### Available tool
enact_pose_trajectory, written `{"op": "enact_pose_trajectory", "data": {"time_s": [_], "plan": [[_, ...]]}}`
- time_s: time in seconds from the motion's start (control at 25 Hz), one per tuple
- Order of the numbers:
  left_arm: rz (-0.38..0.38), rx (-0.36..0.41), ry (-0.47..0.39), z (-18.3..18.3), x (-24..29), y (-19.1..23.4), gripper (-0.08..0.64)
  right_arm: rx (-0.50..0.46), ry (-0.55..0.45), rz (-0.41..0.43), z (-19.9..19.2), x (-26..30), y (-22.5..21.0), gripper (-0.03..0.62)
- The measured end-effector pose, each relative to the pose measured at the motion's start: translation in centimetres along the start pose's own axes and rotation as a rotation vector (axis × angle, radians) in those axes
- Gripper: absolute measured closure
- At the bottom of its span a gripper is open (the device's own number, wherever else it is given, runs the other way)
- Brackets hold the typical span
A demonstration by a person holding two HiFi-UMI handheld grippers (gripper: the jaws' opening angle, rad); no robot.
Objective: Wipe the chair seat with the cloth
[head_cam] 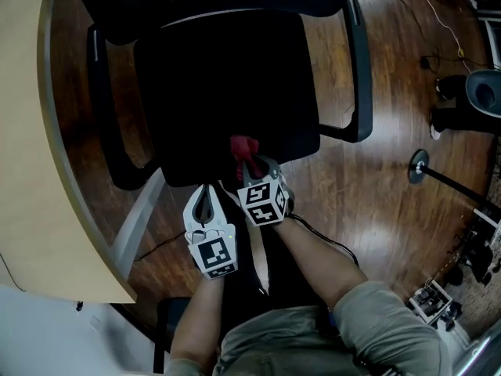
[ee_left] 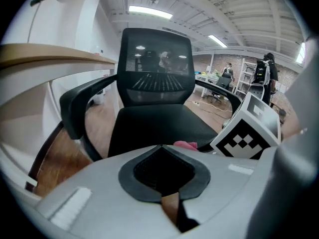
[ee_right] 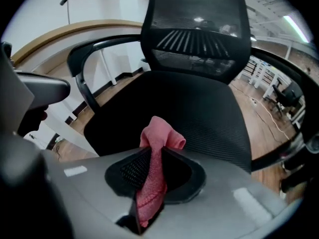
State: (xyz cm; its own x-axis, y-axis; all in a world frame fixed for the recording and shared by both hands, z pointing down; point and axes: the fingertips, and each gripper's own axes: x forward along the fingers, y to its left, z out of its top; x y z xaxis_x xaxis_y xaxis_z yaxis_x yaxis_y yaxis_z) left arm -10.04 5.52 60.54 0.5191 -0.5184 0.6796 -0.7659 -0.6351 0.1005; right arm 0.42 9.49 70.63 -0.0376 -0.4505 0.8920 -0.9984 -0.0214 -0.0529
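The pink cloth (ee_right: 158, 139) is pinched by the fingers of the right gripper (ee_right: 152, 152) over the chair seat (ee_right: 204, 108); those of the left gripper (ee_left: 161, 148) are closed together, empty.

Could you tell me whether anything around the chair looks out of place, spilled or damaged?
Nothing stands out. The chair seat shows no spill or damage that I can make out. The pink cloth is bunched in the right gripper at the seat's front edge, and the left gripper is shut and empty.
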Motion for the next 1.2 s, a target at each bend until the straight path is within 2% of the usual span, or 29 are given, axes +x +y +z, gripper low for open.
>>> {"op": "enact_pose_trajectory", "data": {"time_s": [0.32, 0.56, 0.84, 1.04, 1.2], "plan": [[-0.169, 0.11, 0.0, 1.1, 2.6, -10.3, 0.555, 0.26, 0.021, -0.191, -6.1, -2.8, -12.3, 0.532], [-0.224, 0.162, 0.012, 1.2, 3.8, -15.7, 0.555, 0.396, 0.022, -0.259, -9.7, -4.5, -18.2, 0.532], [-0.23, 0.177, 0.032, 0.9, 4.8, -18.9, 0.555, 0.415, 0.032, -0.218, -11.2, -4.5, -19.5, 0.531], [-0.206, 0.164, 0.033, 1.7, 4.6, -19.4, 0.555, 0.369, 0.028, -0.182, -10.7, -5.4, -19.2, 0.531], [-0.168, 0.131, 0.03, 4.3, 3.2, -18.3, 0.555, 0.312, 0.02, -0.14, -8.7, -8.2, -18.0, 0.531]]}}
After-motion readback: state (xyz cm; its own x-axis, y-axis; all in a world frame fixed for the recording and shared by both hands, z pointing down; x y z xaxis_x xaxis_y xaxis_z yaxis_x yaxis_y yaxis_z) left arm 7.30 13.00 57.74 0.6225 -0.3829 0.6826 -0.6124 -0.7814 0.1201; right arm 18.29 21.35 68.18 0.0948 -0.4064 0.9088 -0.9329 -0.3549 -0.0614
